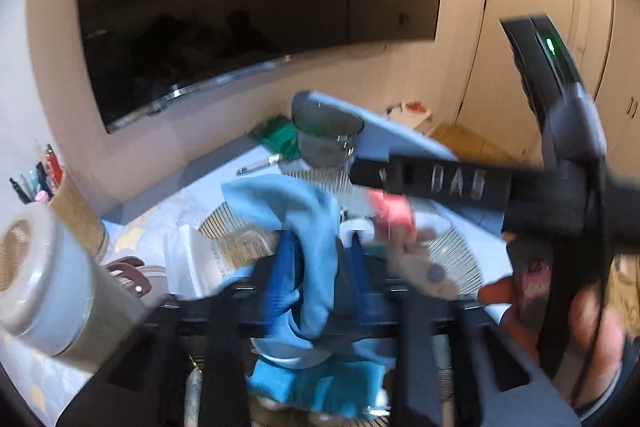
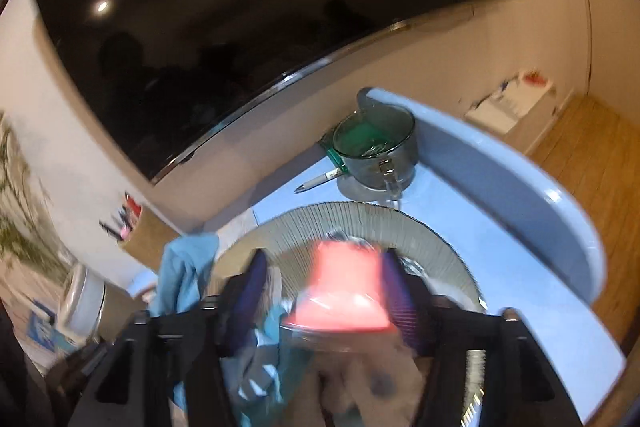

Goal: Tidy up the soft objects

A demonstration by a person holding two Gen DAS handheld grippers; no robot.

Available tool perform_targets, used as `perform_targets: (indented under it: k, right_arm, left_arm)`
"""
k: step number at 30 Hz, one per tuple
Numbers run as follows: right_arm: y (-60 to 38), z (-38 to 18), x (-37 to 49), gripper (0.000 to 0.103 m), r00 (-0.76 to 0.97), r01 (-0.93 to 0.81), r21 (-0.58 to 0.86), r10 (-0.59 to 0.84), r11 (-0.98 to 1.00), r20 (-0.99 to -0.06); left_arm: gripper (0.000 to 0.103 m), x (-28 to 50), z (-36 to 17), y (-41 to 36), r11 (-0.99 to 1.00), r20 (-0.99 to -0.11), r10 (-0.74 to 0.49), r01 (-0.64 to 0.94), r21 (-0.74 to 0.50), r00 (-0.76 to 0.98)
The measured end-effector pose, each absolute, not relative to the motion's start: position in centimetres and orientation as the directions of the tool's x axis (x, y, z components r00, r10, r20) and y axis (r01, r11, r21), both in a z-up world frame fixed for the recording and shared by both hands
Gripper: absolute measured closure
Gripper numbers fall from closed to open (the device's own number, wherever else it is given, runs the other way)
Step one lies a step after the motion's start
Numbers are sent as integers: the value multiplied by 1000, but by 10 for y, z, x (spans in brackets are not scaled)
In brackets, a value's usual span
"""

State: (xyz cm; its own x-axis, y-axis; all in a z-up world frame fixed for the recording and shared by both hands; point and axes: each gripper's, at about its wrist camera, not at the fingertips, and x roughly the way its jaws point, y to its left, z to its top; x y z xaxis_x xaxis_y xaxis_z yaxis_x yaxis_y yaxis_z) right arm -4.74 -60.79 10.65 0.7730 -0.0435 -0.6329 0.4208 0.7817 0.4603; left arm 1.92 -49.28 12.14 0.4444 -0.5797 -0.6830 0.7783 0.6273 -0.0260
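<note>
A light blue cloth (image 1: 316, 227) hangs between the blue pads of my left gripper (image 1: 320, 267); a dark gap shows on its right side, so the jaws stand open around it. In the right wrist view the same cloth (image 2: 184, 267) is at the left. A beige soft toy (image 2: 360, 379) with a pink top (image 2: 344, 287) lies between the pads of my right gripper (image 2: 326, 291), which is open; the left pad stands clear of it. In the left wrist view, one of the right gripper's fingers (image 1: 432, 183) reaches in over the toy (image 1: 420, 267). Both views are blurred.
A round ribbed mat (image 2: 360, 223) lies on the pale blue table (image 2: 520, 267). Behind it stand a glass mug (image 2: 376, 151) and a pen (image 2: 320, 181). A cork pen holder (image 1: 76, 211) and a pale jar (image 1: 44, 279) stand at the left. A dark screen hangs on the wall.
</note>
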Motion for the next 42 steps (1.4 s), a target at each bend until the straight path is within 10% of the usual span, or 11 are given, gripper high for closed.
perform_targets:
  k: [11, 28, 33, 42]
  right_arm:
    - [-609, 91, -74, 41, 799, 360, 605, 101, 710, -593]
    - [-405, 120, -125, 41, 785, 112, 291, 95, 950, -612]
    - [-315, 112, -101, 41, 739, -53, 275, 222, 960, -636]
    - [-188, 90, -50, 37, 735, -217, 179, 281, 960, -618]
  left_arm:
    - [61, -7, 118, -469, 578, -723, -580, 815, -42, 375]
    - [61, -64, 162, -194, 793, -576, -528, 606, -69, 625]
    - [20, -60, 166, -104, 895, -536, -414, 437, -92, 736]
    - [10, -29, 136, -33, 982, -573, -166, 186, -23, 803]
